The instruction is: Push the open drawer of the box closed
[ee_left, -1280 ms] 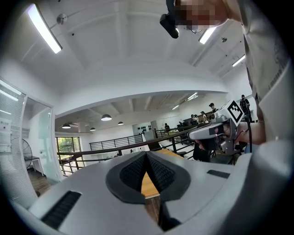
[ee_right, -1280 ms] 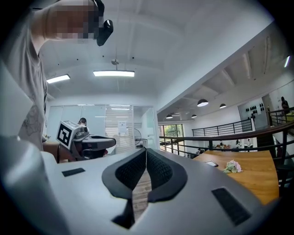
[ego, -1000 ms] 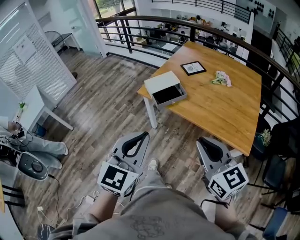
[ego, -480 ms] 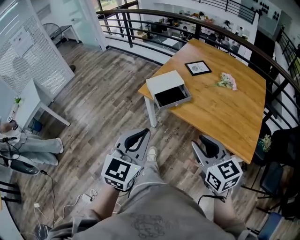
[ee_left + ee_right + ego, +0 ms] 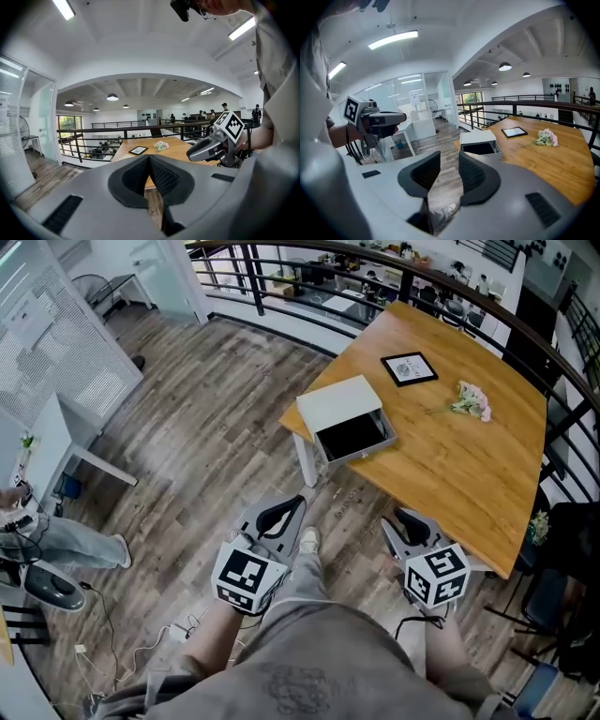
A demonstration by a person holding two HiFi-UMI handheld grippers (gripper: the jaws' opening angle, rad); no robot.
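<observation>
Drawer point(image 5: 354, 439) stands pulled out of the white box point(image 5: 336, 401) on the near corner of the wooden table point(image 5: 450, 474), about 12 o'clock from me and well apart from both tools. Left gripper point(image 5: 149, 157): jaws pressed together, empty. Right gripper point(image 5: 449, 158): jaws apart and closing, nothing between them. My reading: approach not yet made. Plan: step in, set one closed tip squarely on the drawer front and push toward 11 o'clock along the slide. Watch the box doesn't skid.

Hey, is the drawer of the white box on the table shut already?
No, the drawer sticks out of the white box, its dark inside open to view.
</observation>
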